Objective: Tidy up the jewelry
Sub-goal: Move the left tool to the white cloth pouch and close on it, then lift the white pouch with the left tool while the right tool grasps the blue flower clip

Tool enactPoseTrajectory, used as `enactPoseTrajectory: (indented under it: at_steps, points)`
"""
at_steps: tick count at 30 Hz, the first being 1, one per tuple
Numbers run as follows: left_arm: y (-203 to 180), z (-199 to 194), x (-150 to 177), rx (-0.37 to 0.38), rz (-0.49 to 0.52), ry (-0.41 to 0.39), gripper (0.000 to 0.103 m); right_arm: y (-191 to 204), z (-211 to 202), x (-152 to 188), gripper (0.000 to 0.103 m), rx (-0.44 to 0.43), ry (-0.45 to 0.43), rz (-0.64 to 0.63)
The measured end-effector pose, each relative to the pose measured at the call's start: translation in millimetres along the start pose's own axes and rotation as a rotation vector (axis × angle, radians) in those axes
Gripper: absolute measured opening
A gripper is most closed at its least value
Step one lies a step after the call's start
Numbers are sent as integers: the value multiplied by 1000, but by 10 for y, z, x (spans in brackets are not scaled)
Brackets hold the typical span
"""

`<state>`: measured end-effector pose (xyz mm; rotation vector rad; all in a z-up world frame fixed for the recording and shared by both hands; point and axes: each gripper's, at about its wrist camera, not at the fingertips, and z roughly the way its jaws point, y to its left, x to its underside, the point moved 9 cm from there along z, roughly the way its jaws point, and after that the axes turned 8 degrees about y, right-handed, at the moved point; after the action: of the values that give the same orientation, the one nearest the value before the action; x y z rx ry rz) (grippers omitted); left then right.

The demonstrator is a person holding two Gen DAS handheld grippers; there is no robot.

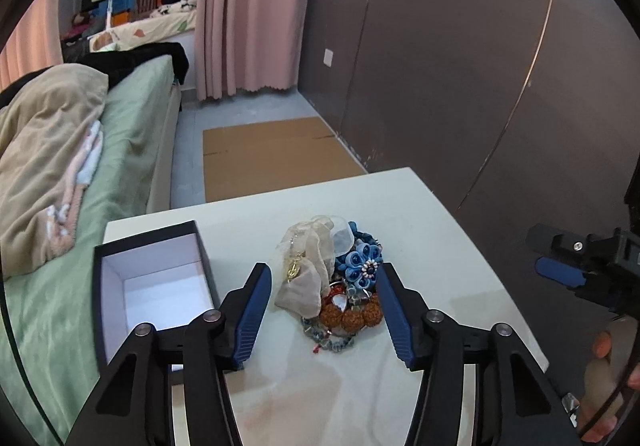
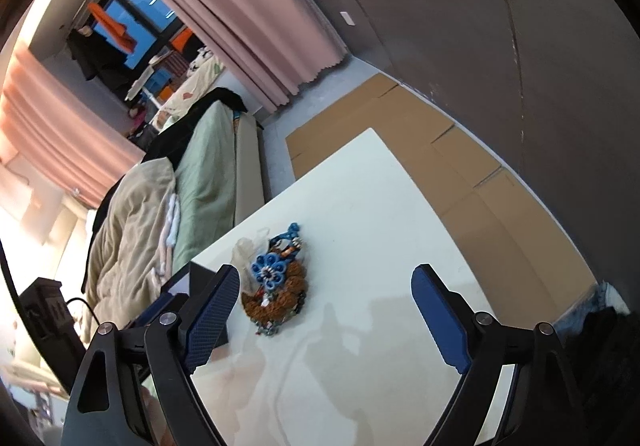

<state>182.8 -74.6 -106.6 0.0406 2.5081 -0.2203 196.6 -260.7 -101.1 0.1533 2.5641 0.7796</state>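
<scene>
A pile of jewelry [image 1: 340,294] lies mid-table on the white table [image 1: 440,246]. It holds a sheer beige pouch [image 1: 308,266], a blue flower piece [image 1: 362,264] and a brown bead bracelet [image 1: 352,316]. My left gripper [image 1: 323,274] is open, its blue fingers straddling the pile without pressing on it. An open black box [image 1: 160,286] with a white inside stands left of it. In the right wrist view my right gripper [image 2: 326,272] is open and bare, with the jewelry pile [image 2: 276,286] just inside its left finger. The black box [image 2: 200,278] is partly hidden there.
A bed with a green sheet [image 1: 132,150] and a beige blanket [image 1: 48,150] runs along the table's left side. Flat cardboard [image 1: 272,162] lies on the floor beyond. A brown wall [image 1: 460,66] stands to the right, and pink curtains [image 1: 248,6] hang behind. A person's hand [image 1: 600,378] shows at the right edge.
</scene>
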Motion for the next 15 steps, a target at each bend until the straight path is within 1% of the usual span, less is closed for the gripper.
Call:
enactPoseTrajectory:
  at_steps: [3, 7, 12, 14, 15]
  points:
    - [-6, 140, -29, 8, -8, 34, 47, -32, 58, -51, 89, -9, 10, 15]
    - [4, 327, -88, -9, -5, 62, 43, -74, 135, -107, 88, -11, 23, 30]
    - [0, 495, -144, -13, -1, 87, 43, -72, 263, -193, 89, -13, 37, 37]
    - [-6, 553, -152, -13, 1, 99, 39, -71, 311, -210, 88, -12, 47, 38]
    - [-8, 584, -158, -14, 2, 107, 36, -65, 331, -213, 88, -15, 51, 40]
